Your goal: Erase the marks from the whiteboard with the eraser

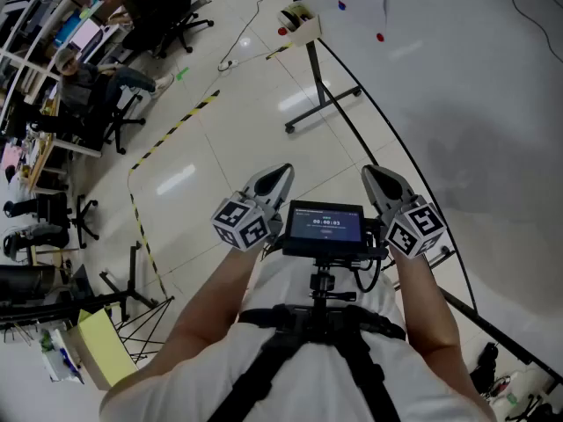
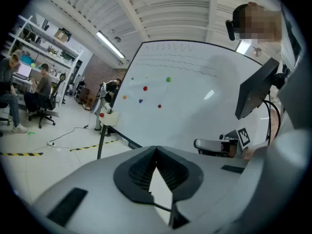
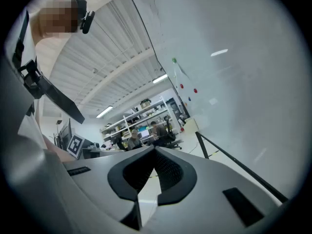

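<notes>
White short-sleeved shirt (image 1: pixel 220 381) under a black strap harness (image 1: pixel 308 323) carrying a small black screen (image 1: pixel 325 227) with looping black cable (image 1: pixel 376 275). The left gripper (image 1: pixel 283 172) and right gripper (image 1: pixel 369 174) are grey, and both bear black-and-white marker cubes (image 1: pixel 242 221).

The whiteboard (image 1: pixel 475 77) fills the right side, raised on a floor stand (image 1: pixel 321 95). Magnets (image 1: pixel 380 36) sit on its far end and a box (image 1: pixel 299 25) at that end's lower corner. Near its closer end, the left gripper (image 1: pixel 281 174) and right gripper (image 1: pixel 369 174) are side by side, a screen (image 1: pixel 325 229) between them. Far left, beyond a tape line (image 1: pixel 171 130) on the floor, people (image 1: pixel 88 82) sit at desks (image 1: pixel 57 141).
</notes>
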Demonstrator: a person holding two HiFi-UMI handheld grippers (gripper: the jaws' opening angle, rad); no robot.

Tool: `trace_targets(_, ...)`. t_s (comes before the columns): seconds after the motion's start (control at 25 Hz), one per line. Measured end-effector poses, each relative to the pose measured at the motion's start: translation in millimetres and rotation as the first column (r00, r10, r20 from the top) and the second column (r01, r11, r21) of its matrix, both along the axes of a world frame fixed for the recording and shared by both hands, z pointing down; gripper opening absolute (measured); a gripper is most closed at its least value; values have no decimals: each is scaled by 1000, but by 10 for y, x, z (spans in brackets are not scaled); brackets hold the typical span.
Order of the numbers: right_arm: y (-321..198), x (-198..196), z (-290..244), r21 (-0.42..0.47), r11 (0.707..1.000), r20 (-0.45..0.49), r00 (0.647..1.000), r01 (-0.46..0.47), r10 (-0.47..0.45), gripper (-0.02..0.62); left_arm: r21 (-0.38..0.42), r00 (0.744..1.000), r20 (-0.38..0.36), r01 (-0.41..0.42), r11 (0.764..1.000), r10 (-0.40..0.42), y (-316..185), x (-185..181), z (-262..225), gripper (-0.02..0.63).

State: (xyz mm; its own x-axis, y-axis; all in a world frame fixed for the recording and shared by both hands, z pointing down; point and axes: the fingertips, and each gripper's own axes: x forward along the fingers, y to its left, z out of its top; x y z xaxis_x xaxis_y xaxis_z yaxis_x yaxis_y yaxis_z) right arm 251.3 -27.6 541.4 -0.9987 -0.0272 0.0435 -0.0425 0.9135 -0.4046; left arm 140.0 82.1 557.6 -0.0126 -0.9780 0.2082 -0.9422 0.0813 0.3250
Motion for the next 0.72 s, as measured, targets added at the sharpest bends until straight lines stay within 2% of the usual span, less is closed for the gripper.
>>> trace_targets(0.16, 79, -204, 110, 3, 1000, -5, 1000, 26, -26, 14, -8, 1000, 2, 28, 1000, -28, 131, -169, 152, 26)
trace_targets(0.44, 91, -1042, -135, 43, 997, -50, 997, 69, -66, 14, 41, 997, -39, 75, 996, -73, 189, -954, -79, 26)
trace_targets(0.6, 274, -1342, -36, 61, 996, -68, 995, 71, -67, 14, 47, 998, -37, 62, 997, -60, 318, -1253, 60, 26)
trace_targets(0.72, 373, -1531, -74, 79, 995, -79, 996, 55, -49, 14, 50, 999, -33, 22, 998, -20, 375, -1393, 60, 26)
